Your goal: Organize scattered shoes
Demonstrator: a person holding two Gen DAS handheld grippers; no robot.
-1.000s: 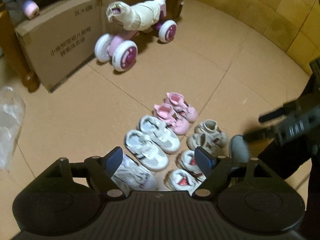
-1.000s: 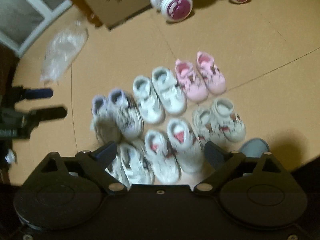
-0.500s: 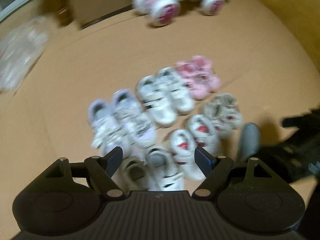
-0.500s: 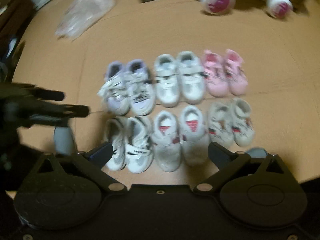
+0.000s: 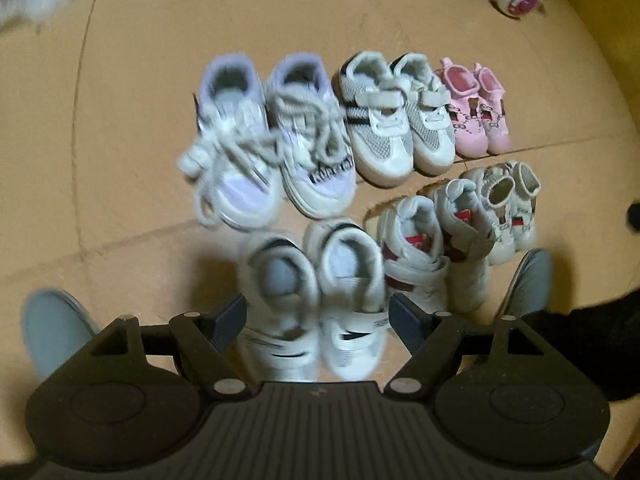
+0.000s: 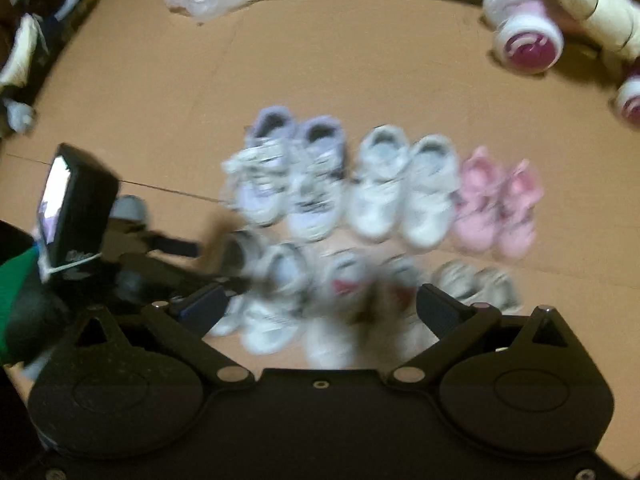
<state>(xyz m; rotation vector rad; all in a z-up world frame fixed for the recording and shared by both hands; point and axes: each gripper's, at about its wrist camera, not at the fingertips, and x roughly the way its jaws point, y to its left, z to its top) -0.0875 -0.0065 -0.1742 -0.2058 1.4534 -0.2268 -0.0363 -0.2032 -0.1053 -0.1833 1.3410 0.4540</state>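
Left wrist view: left gripper [image 5: 316, 316] jaws apart, closing a bit w/ nothing pinched, hanging over white velcro pair [image 5: 316, 304] at bottom centre. Right gripper [image 6: 320, 308] also spread, empty. Shoes sitting in two rows mid-frame; keep descent straight, don't nudge neighbouring red-lined pair [image 5: 436, 248].

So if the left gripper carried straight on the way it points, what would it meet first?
Most likely the white strap sneakers lying between its open jaws: the left gripper points steeply down over that pair, though the height above them is unclear.
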